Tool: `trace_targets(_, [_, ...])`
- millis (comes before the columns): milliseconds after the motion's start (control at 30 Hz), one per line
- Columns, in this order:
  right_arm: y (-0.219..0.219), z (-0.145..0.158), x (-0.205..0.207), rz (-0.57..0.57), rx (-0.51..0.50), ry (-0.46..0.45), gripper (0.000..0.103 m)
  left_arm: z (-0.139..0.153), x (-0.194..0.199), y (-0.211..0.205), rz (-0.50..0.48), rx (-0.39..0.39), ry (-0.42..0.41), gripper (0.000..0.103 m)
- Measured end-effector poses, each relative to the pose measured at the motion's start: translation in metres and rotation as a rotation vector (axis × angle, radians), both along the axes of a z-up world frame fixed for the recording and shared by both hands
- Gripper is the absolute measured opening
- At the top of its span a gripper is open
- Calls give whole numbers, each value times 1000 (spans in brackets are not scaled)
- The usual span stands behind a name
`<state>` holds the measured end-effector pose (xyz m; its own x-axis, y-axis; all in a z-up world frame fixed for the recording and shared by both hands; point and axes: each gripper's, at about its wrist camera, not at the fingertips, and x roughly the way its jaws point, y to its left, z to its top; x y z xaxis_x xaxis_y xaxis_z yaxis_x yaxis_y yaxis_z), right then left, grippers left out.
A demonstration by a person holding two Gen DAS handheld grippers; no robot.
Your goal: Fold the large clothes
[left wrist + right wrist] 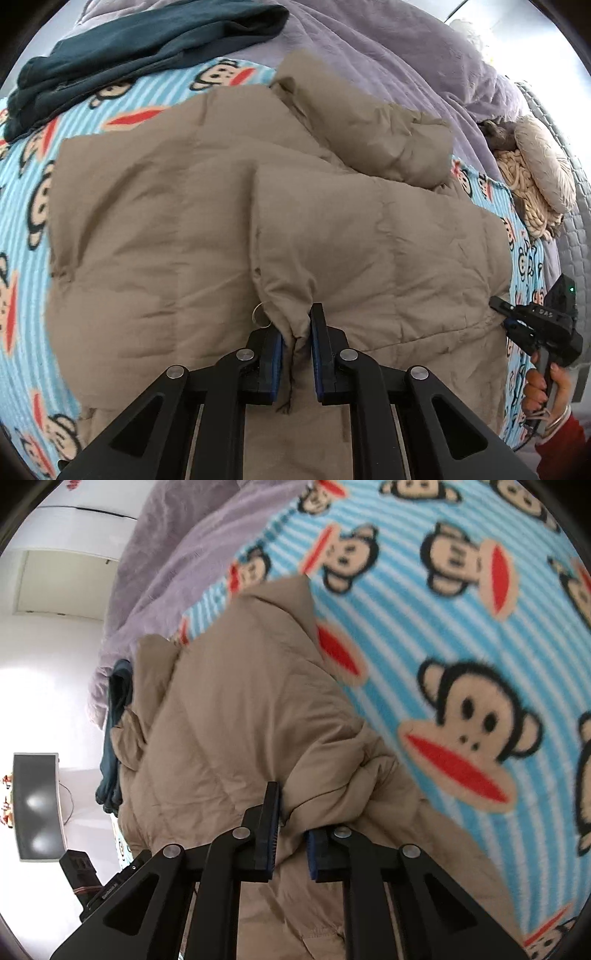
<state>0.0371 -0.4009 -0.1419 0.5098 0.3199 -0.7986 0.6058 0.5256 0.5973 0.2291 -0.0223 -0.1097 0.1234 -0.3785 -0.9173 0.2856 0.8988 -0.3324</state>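
Gripping the near hem of the puffy tan quilted jacket (pixel 221 221), spread on the striped monkey-print blanket (pixel 22 206), the left gripper (pixel 297 354) and right gripper (pixel 291 834) pinch only thin folds; the slippery padding may slide out when lifted.

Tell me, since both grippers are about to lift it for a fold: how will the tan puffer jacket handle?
The tan puffer jacket looks puffy and quilted, so probably light but bulky. Its fabric bunches between the left gripper, so it will likely sag. The smooth shell may slip.
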Motion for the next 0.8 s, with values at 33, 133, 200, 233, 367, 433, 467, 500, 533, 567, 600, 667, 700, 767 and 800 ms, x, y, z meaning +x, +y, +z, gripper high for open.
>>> trace_targets(33, [1, -1, 0, 3, -7, 3, 14, 7, -1, 3, 5, 33, -29, 15])
trace_targets(133, [0, 0, 1, 21, -21, 6, 14, 22, 0, 14, 21, 125, -88, 15])
trace_targets(200, [1, 2, 2, 32, -27, 7, 14, 35, 1, 24, 51, 122, -101, 15])
trace_targets(233, [2, 2, 3, 36, -30, 7, 14, 43, 2, 26, 59, 106, -115, 15])
trace_targets(367, [9, 5, 6, 54, -60, 7, 14, 60, 2, 3, 12, 24, -146, 15])
trace_targets(433, [12, 8, 8, 78, -72, 8, 16, 52, 4, -13, -20, 68, -164, 15])
trace_targets(467, [16, 9, 11, 92, -78, 11, 18, 41, 4, -25, -30, 129, -172, 15])
trace_targets(500, [19, 14, 14, 136, -97, 28, 18, 29, 5, -31, -36, 173, -173, 15])
trace_targets(533, [23, 19, 14, 173, -115, 33, 30, 17, 6, -34, -31, 207, -160, 15])
trace_targets(567, [23, 28, 13, 205, -132, 22, 37, -1, 8, -31, -13, 208, -113, 15])
trace_targets(600, [24, 39, 10, 232, -138, -17, 51, -9, 8, -27, 0, 185, -91, 15])
trace_targets(667, [18, 58, 2, 259, -111, -131, 64, -16, 8, -17, 15, 138, -93, 15])
trace_targets(700, [7, 70, -4, 242, -84, -205, 65, -16, 8, -15, 12, 134, -94, 15])
trace_targets(767, [-20, 73, -4, 154, -75, -242, 65, -18, 9, -13, 0, 138, -93, 15])
trace_targets(800, [-32, 70, -2, 112, -68, -230, 65, -18, 10, -13, -6, 142, -92, 15])
